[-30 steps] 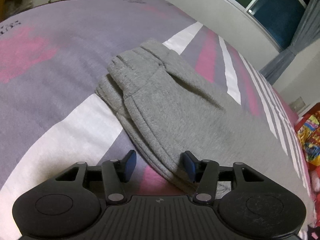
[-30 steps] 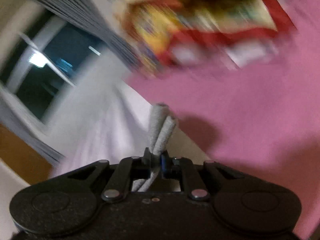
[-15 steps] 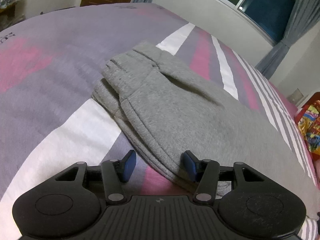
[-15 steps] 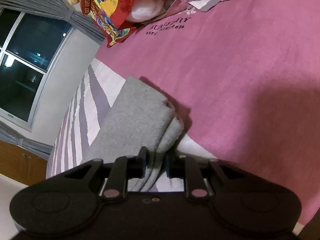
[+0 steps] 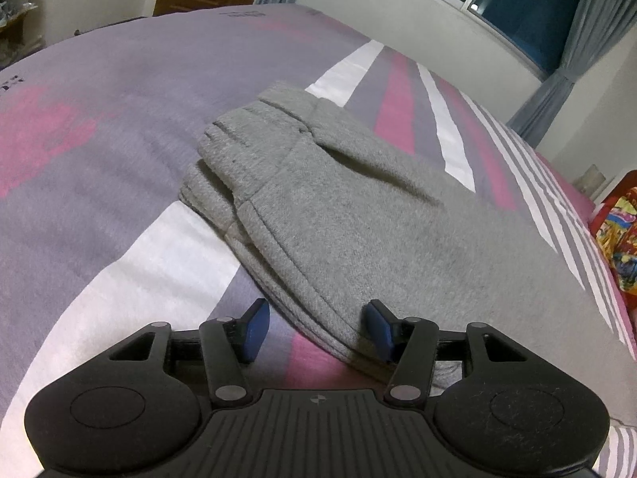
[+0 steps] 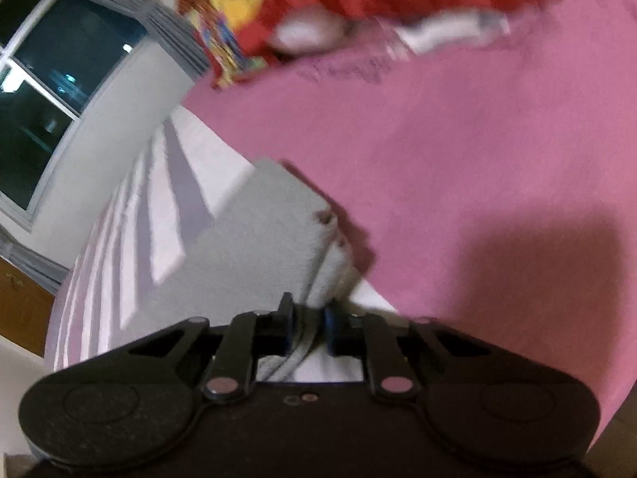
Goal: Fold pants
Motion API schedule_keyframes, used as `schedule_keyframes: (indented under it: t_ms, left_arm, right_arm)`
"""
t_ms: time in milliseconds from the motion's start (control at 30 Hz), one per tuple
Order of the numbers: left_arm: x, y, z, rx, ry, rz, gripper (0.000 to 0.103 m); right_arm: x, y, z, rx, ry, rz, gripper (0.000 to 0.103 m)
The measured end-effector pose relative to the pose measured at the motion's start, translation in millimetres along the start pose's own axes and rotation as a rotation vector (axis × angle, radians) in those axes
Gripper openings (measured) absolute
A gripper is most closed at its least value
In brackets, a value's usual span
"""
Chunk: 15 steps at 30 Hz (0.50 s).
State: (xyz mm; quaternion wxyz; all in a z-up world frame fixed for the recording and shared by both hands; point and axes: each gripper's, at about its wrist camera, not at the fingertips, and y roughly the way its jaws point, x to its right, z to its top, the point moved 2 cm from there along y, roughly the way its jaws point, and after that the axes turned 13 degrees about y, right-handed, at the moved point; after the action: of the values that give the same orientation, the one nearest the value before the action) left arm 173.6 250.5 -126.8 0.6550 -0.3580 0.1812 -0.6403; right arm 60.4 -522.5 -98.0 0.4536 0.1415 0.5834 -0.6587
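Observation:
Grey sweatpants (image 5: 358,219) lie folded lengthwise on the striped bed sheet (image 5: 119,139), waistband end far from me in the left wrist view. My left gripper (image 5: 317,328) is open and straddles the near long edge of the pants. Its right pad hangs over the fabric and its left pad over the sheet, neither pressing. In the right wrist view the leg end of the pants (image 6: 247,263) lies flat on the bed. My right gripper (image 6: 308,324) has the folded edge of that end between its jaws, which are closing on it.
A colourful red and yellow blanket (image 6: 318,0) with a white pillow lies at the head of the pink sheet (image 6: 477,159); it also shows as the blanket (image 5: 621,247). A dark window (image 5: 517,0) and grey curtains run along the wall behind the bed.
The right gripper's view swung and the leg end, lifted a second ago, now lies on the bed. Its jaws widened slightly, then narrowed on the fold. The left view only rolled slightly.

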Motion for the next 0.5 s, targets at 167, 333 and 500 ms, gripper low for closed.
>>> schedule_keyframes:
  t_ms: [167,333,500]
  left_arm:
    - [0,-1,0,0.002,0.004,0.002,0.055]
    - [-12,-29,5,0.147,-0.070,0.041,0.055]
    - [-38,-35,15,0.218,-0.180,0.016,0.055]
  right_arm:
    - [-4,-3,0,-0.022,0.004,0.033,0.025]
    - [-2,-16,-1,0.009,0.008,0.046,0.036]
    - [-10,-27,-8,0.049,-0.062,0.043,0.053]
